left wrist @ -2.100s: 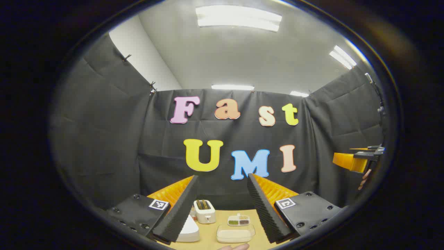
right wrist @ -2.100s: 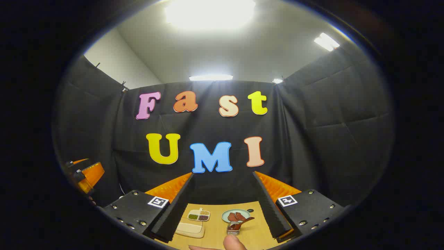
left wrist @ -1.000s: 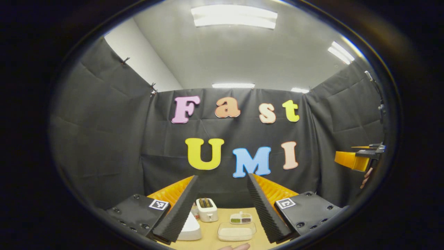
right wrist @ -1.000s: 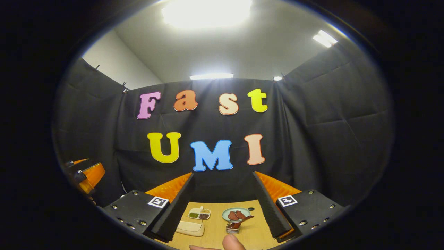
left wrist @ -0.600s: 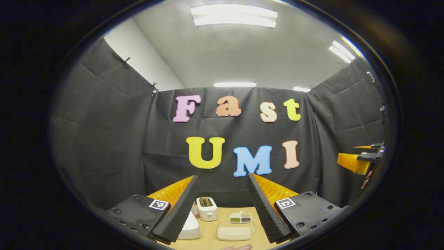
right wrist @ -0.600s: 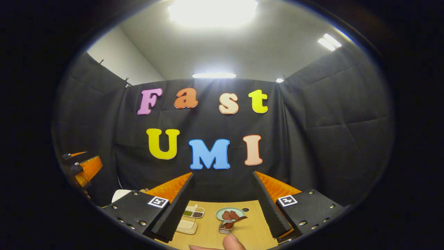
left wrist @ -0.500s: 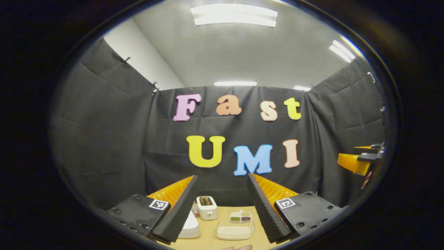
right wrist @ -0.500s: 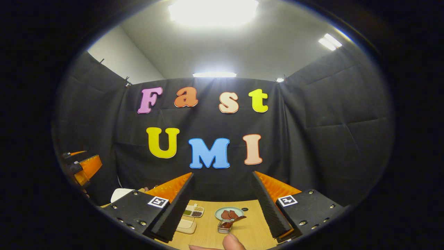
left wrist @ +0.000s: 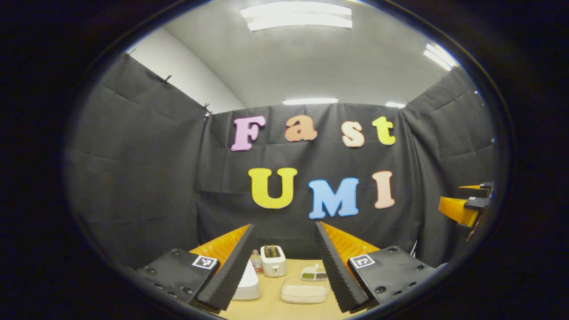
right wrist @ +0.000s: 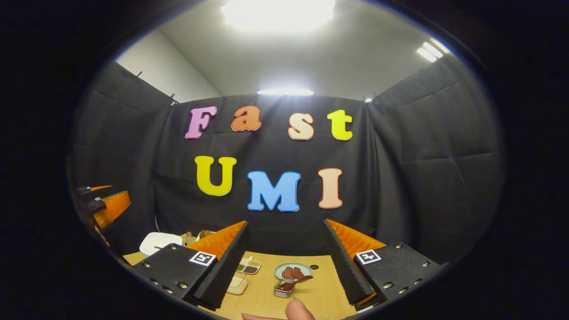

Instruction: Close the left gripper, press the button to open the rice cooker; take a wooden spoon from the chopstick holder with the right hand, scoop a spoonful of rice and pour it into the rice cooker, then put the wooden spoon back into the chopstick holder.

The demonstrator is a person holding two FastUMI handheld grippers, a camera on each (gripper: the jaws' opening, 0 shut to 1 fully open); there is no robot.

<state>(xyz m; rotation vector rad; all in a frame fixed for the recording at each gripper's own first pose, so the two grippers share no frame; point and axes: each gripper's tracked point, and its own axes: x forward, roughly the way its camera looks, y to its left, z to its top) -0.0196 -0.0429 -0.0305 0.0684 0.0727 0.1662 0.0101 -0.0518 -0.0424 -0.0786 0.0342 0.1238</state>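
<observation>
In the left gripper view, the left gripper stood at the bottom of the frame with its jaws spread wide and nothing between them. Between the fingers lay the wooden surface. On it, at lower centre, sat a white rice cooker partly hidden behind the left finger, a small bottle, a white toaster, a divided dish of grains and a clear tray of rice. The right gripper showed at the far right edge. In the right gripper view, the right gripper also had its jaws wide apart and empty. Between them sat a green plate and, just in front of it, the chopstick holder with the wooden spoon leaning in it. The divided dish lay lower left of centre, a fingertip showed at the bottom edge, and the left gripper appeared at the far left.
</observation>
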